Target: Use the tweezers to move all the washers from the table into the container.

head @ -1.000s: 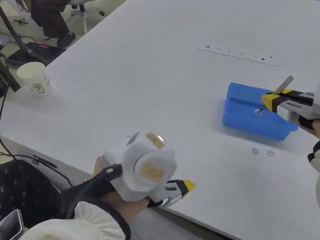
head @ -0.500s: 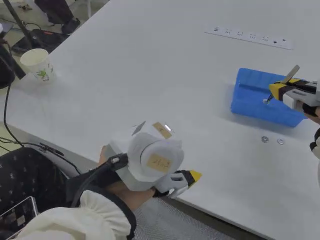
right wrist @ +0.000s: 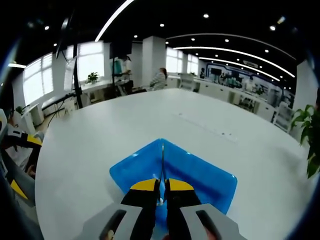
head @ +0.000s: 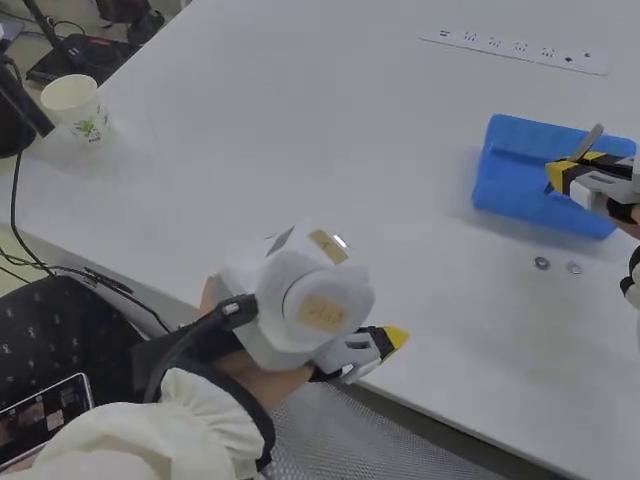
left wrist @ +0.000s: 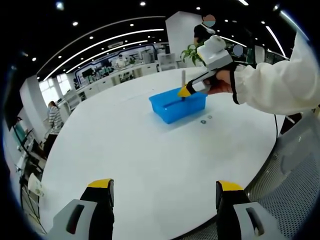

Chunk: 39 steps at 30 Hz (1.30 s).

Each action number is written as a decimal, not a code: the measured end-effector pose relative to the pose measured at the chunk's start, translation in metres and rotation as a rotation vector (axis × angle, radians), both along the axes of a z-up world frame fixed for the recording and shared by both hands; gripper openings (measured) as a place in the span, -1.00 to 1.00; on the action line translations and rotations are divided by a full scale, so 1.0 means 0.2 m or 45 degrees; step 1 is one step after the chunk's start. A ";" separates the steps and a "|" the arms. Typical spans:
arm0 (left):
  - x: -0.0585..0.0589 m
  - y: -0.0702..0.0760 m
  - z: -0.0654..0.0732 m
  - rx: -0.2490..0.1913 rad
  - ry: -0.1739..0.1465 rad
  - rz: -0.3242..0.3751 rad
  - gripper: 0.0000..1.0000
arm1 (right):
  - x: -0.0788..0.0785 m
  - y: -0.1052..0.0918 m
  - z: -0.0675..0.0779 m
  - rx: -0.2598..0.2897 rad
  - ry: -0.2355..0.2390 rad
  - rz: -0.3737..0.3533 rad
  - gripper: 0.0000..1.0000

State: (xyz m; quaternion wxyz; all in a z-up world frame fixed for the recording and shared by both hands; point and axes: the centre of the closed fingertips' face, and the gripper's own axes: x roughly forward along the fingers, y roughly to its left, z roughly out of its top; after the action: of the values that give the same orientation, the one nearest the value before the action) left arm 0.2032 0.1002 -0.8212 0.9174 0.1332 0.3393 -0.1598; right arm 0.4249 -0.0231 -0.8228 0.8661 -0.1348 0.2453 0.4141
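A white table (head: 300, 130) with a blue container (head: 505, 180) on it, the landmark for everything here.

The right gripper (right wrist: 161, 185) hangs over the container's near wall. Its jaws are pinched narrow on the tweezers (right wrist: 162, 157). The tweezers run forward from between the yellow jaw tips, and their thin points sit low inside the container. They are too fine to tell whether they carry a washer. In the head view the tweezers' blunt back end sticks up behind the gripper, above the container.

Two washers (head: 541, 263) lie flat on the table near the container, on the person's side of it. They sit side by side, slightly apart, outside the container.

The left gripper (left wrist: 164, 186) is well apart from the container, at the table's near edge, held in a hand with a white sleeve. Its jaws stand wide, with nothing between them, and they point across the table toward the container.

A power strip (head: 510, 50) lies beyond the container. A paper cup (head: 75, 105) stands far to its left, near the table's edge.
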 end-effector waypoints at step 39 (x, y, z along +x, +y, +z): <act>0.00 0.01 0.00 0.005 0.006 0.001 0.66 | -0.01 -0.02 -0.01 0.031 0.035 -0.048 -0.92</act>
State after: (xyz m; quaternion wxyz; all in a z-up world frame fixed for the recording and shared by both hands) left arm 0.2030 0.1017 -0.8216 0.9164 0.1344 0.3418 -0.1591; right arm 0.4228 -0.0277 -0.8258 0.8718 -0.1140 0.2547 0.4027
